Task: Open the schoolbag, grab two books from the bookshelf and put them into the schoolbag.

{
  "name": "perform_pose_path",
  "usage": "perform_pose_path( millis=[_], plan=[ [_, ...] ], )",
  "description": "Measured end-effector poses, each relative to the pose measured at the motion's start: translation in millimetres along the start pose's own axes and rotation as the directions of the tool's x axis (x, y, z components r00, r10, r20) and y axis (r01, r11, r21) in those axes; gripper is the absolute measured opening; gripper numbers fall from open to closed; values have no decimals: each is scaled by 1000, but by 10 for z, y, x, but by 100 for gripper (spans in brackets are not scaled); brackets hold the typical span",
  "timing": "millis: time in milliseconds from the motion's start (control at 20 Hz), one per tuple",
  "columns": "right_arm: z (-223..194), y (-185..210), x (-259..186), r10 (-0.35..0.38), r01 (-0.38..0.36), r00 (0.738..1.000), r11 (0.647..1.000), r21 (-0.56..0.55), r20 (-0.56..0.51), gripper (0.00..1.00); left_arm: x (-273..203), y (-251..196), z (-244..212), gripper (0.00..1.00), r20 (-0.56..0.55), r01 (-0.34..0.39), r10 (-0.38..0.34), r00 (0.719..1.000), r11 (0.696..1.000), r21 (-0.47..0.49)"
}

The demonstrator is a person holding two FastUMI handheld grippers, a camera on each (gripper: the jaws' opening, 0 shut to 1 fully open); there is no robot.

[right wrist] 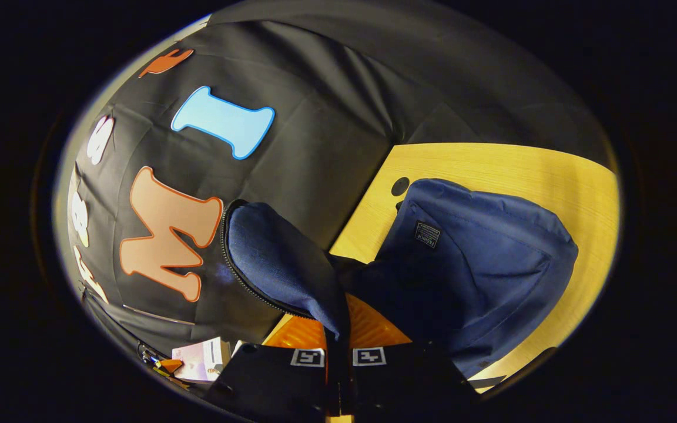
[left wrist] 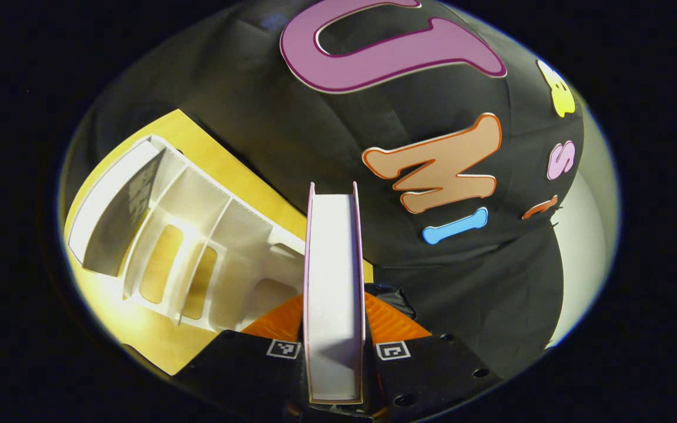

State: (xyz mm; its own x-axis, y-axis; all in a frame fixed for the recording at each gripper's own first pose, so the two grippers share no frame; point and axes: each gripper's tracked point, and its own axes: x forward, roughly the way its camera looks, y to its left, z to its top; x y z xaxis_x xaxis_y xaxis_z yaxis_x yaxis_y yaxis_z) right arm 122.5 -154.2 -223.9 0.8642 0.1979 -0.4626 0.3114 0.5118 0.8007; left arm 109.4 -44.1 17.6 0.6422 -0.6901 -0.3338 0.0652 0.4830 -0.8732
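Observation:
In the left gripper view my left gripper [left wrist: 335,329] is shut on a book [left wrist: 334,276], held edge-on with white pages and a pink cover, raised above the wooden table [left wrist: 221,164]. The white bookshelf [left wrist: 180,247] lies below left, its slots showing no books. In the right gripper view my right gripper [right wrist: 338,346] is shut on the navy flap [right wrist: 280,258] of the schoolbag [right wrist: 473,264], lifting it by its zipper edge. The bag rests on the wooden table [right wrist: 491,164]. At the lower left edge a book [right wrist: 200,358] shows, held by another gripper's orange finger.
The black cloth wall [left wrist: 421,247] stands close behind the table in both views. A white surface [left wrist: 585,247] lies beyond the cloth at the right of the left gripper view. A round hole [right wrist: 399,186] sits in the tabletop near the bag.

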Motion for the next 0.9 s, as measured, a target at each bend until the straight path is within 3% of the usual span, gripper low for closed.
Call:
perform_pose_path(
  millis=[900],
  plan=[
    [-4, -3, 12, 17, -17, 1000, 1000, 8, -3, 3, 1428, -206, -948, 32, -204, -13, 20, 979, 999, 34]
  ],
)
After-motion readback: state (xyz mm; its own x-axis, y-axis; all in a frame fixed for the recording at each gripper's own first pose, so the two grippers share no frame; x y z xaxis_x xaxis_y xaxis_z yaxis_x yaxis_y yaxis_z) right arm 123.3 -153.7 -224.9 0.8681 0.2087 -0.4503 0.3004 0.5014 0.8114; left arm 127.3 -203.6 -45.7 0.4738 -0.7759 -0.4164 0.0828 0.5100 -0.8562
